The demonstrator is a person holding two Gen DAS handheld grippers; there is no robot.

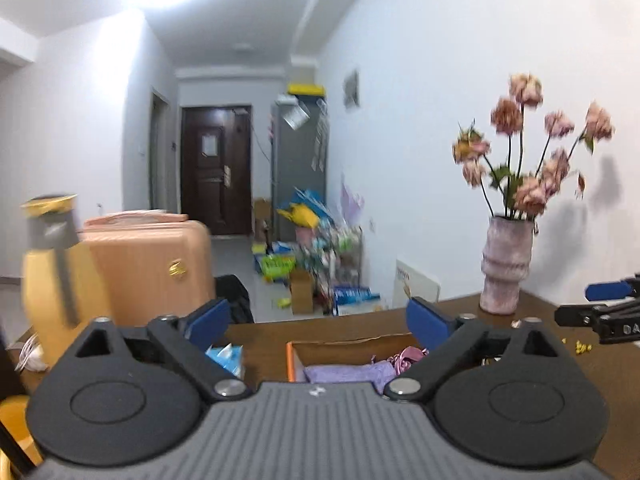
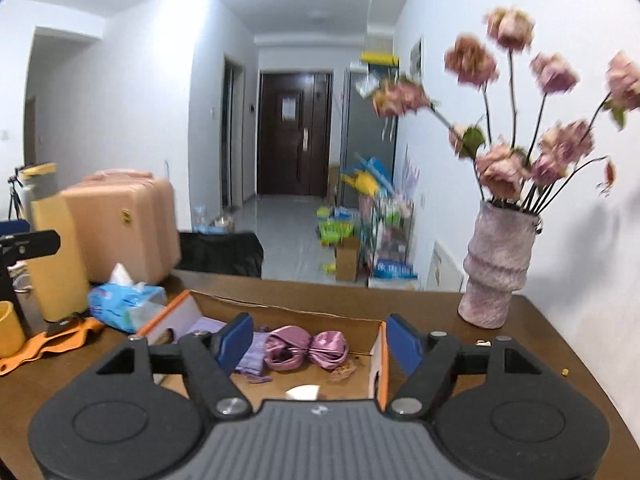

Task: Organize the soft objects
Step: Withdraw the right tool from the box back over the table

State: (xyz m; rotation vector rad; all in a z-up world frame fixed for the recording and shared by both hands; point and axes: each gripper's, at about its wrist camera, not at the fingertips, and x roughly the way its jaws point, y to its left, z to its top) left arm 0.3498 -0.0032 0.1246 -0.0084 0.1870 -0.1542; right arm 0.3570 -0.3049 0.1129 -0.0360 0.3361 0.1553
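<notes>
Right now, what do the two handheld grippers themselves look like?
Both match: the left gripper and right gripper have blue pads on black fingers, round black housings with silver pivot bolts, and a ribbed grey body bearing a small white logo. No hands or sleeves visible.

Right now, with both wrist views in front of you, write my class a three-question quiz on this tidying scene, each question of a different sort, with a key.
1. True or false: the left hand-held gripper is shut on the lilac cloth.
2. Multiple choice: where does the pink satin bow lie? A) inside the cardboard box B) beside the vase C) on the tissue pack
3. Fill in: the vase of dried flowers stands on the brown ____.

Key
1. False: both it and the right hand-held gripper stand open, holding nothing.
2. A
3. table
</notes>
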